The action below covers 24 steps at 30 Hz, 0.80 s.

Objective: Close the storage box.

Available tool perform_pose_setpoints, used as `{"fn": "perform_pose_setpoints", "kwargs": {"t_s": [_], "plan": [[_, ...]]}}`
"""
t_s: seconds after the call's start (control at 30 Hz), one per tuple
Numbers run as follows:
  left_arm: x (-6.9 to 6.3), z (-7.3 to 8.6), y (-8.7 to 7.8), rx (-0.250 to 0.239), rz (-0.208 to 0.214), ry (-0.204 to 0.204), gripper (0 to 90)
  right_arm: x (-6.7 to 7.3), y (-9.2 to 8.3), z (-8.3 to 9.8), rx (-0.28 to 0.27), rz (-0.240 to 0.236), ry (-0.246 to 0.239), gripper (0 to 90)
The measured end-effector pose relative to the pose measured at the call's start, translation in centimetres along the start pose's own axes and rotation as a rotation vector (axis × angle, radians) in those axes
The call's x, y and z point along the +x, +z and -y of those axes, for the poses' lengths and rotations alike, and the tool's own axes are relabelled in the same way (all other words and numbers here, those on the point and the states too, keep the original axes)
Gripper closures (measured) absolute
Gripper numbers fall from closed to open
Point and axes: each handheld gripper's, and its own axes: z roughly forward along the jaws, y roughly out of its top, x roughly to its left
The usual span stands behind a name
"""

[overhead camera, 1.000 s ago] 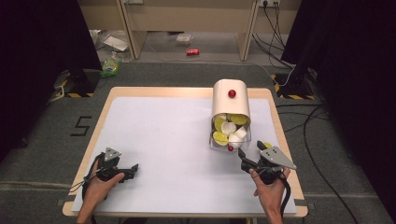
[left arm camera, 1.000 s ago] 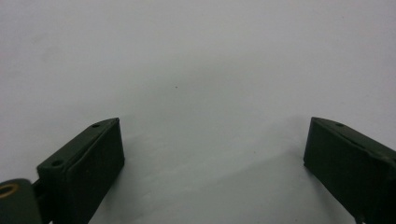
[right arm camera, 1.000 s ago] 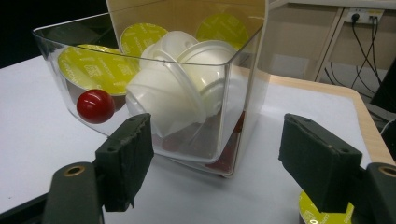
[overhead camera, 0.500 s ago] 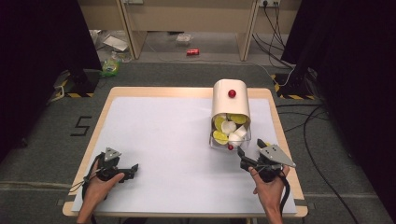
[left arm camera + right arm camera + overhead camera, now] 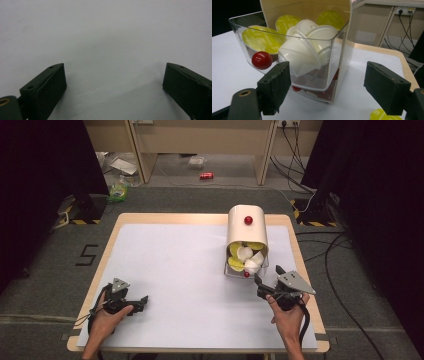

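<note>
Now we are seeing the right gripper (image 5: 265,279) spread wide just in front of the capsule dispenser (image 5: 247,231).
We are noting its jaws have just been opening, nothing pressed between them, the clear drawer (image 5: 287,50) holding yellow-lidded capsules (image 5: 259,40) and white capsules (image 5: 304,47) lying ahead, red knob (image 5: 261,60) on its front; the left gripper (image 5: 140,301) is resting released over the white table (image 5: 175,265), grasping nothing.
</note>
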Motion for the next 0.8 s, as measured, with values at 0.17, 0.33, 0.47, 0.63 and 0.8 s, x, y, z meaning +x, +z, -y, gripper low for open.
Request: {"fn": "perform_pose_setpoints", "kwargs": {"t_s": [0.17, 0.33, 0.47, 0.63, 0.8], "plan": [[0.0, 0.0, 0.0, 0.0, 0.0, 0.0, 4.1, -0.1, 0.4, -0.1, -0.001, 0.008, 0.0, 22.2], [0.0, 0.0, 0.0, 0.0, 0.001, 0.0, 4.1, -0.3, 0.9, -0.3, -0.002, 0.014, 0.004, 22.4], [0.0, 0.0, 0.0, 0.0, 0.001, 0.001, 4.1, -0.3, 1.2, -0.4, -0.006, 0.016, 0.006, 22.7], [0.0, 0.0, 0.0, 0.0, 0.0, 0.0, 4.1, -0.5, 1.4, -0.5, -0.011, 0.022, 0.006, 22.7], [0.0, 0.0, 0.0, 0.0, 0.001, 0.0, 4.1, -0.6, 1.6, -0.7, -0.012, 0.022, 0.011, 22.8]]}}
